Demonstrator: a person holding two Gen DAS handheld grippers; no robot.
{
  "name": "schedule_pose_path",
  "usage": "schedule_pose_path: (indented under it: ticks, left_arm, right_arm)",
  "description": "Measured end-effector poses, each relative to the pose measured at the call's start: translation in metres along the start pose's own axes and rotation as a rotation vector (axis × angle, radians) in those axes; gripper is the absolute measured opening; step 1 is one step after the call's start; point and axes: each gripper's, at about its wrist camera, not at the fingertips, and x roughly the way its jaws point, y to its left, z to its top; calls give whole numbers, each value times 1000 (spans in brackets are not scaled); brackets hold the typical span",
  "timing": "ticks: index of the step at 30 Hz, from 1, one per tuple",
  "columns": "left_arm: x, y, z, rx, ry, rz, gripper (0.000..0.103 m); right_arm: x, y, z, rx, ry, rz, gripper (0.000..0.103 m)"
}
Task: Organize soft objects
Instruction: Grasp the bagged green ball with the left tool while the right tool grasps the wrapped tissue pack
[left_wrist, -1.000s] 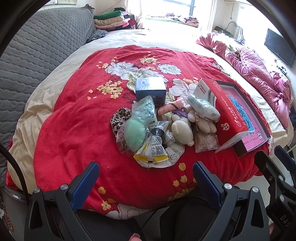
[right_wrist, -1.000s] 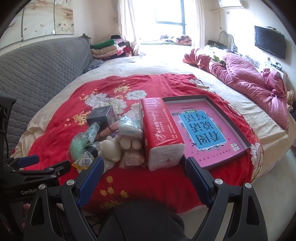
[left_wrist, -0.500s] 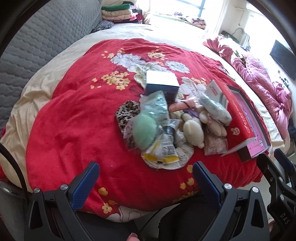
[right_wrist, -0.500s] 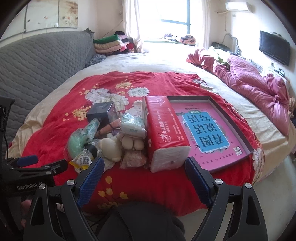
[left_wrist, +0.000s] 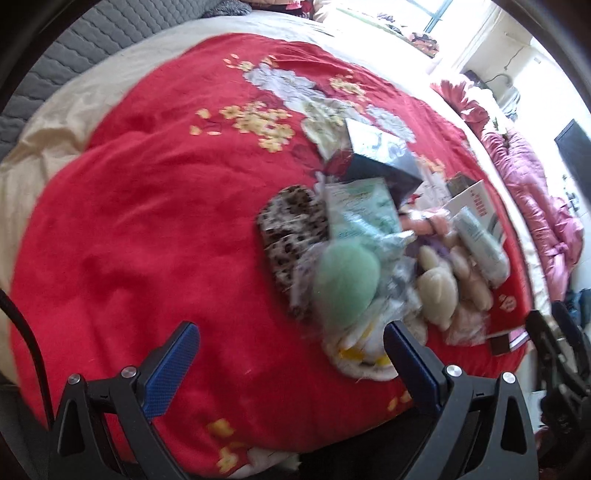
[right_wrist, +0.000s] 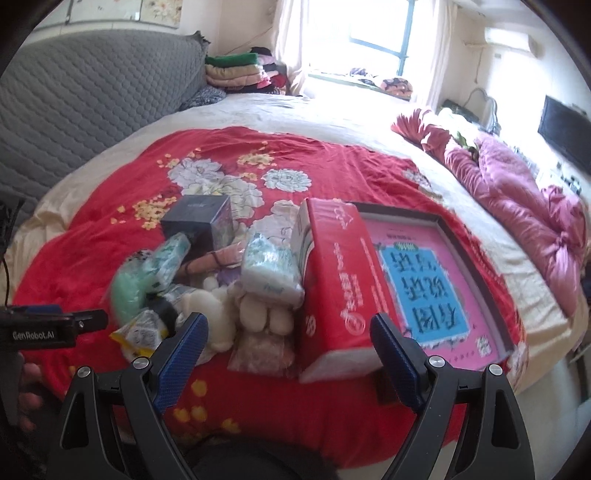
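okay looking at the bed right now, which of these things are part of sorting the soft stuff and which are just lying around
Part of the job:
- green plush ball in a bag
- cream plush toy
- leopard-print pouch
- soft tissue pack
- pink tray

Just lying about:
- dark box
- folded clothes stack
- pink quilt

A dark television (right_wrist: 565, 129) hangs near the window (right_wrist: 373, 40), beyond the grey quilted headboard (right_wrist: 92, 99).

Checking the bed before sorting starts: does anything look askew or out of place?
Yes. The red tissue pack lies tilted, one long edge propped on the rim of the pink tray. The soft items sit jumbled in an overlapping pile beside it. Nothing looks spilled or damaged.
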Motion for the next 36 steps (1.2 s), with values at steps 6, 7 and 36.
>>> schedule_pose_path:
  ticks: [6,7,36]
  left_arm:
    - [19,-17,9,45,44,-56,82]
    - [21,-18,10,46,54,-63,80]
    - [3,-15,11,30,-9,-204,42]
  right_arm:
    - [20,5,19,-70,-6,-7,90]
    - [25,7,21,-86,3,-8,90]
    - [36,-16,34,77,35,219,25]
